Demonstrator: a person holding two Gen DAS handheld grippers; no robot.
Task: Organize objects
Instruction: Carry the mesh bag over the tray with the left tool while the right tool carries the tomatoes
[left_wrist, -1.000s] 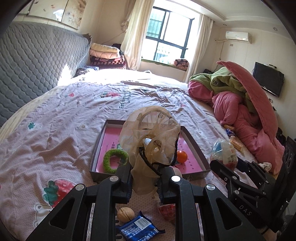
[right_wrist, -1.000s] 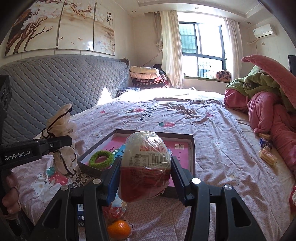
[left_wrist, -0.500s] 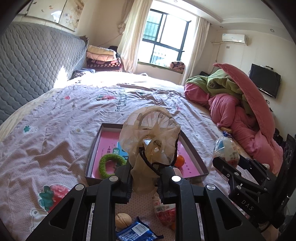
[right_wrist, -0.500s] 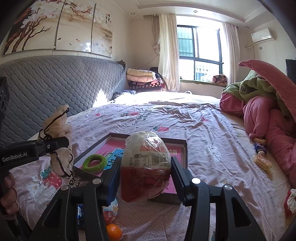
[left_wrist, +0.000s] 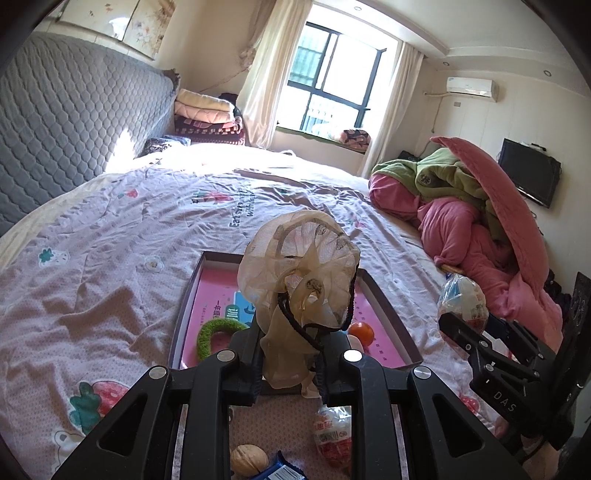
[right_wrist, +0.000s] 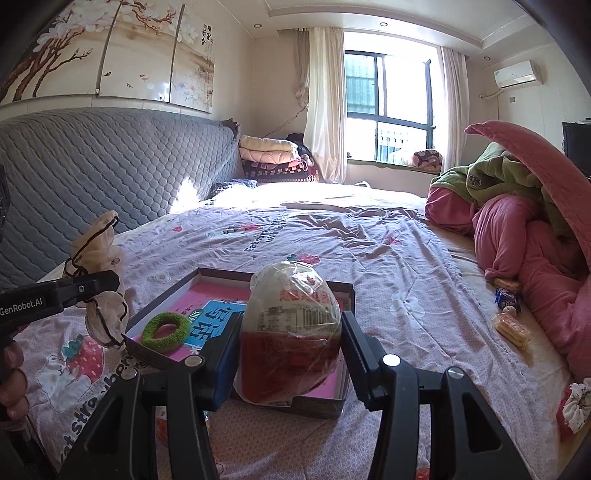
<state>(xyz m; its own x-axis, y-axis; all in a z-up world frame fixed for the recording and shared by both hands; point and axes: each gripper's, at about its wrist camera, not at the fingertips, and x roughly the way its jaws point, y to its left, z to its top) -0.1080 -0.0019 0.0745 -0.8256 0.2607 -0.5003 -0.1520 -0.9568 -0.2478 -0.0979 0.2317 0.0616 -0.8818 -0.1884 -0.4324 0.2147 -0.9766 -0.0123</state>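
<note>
My left gripper (left_wrist: 290, 354) is shut on a beige mesh hair net with black cord (left_wrist: 301, 273), held above the near edge of a shallow pink-lined tray (left_wrist: 400, 332); it also shows in the right wrist view (right_wrist: 98, 258). My right gripper (right_wrist: 290, 343) is shut on a red-and-white egg-shaped packet (right_wrist: 290, 332), held above the tray's (right_wrist: 349, 291) near right corner; it also shows in the left wrist view (left_wrist: 461, 299). In the tray lie a green fuzzy ring (left_wrist: 214, 330) (right_wrist: 166, 328) and an orange ball (left_wrist: 360, 332).
On the bedsheet below the grippers lie a walnut (left_wrist: 249, 458), a blue wrapper (left_wrist: 282, 470) and a red-white packet (left_wrist: 332, 435). Snack packs (right_wrist: 511, 328) lie at the bed's right edge beside a pile of pink and green quilts (right_wrist: 524, 221). A grey padded headboard (right_wrist: 92, 177) stands left.
Both grippers have lifted and drawn back slightly with their loads; the tray sits a little farther off. Neither grip has changed.
</note>
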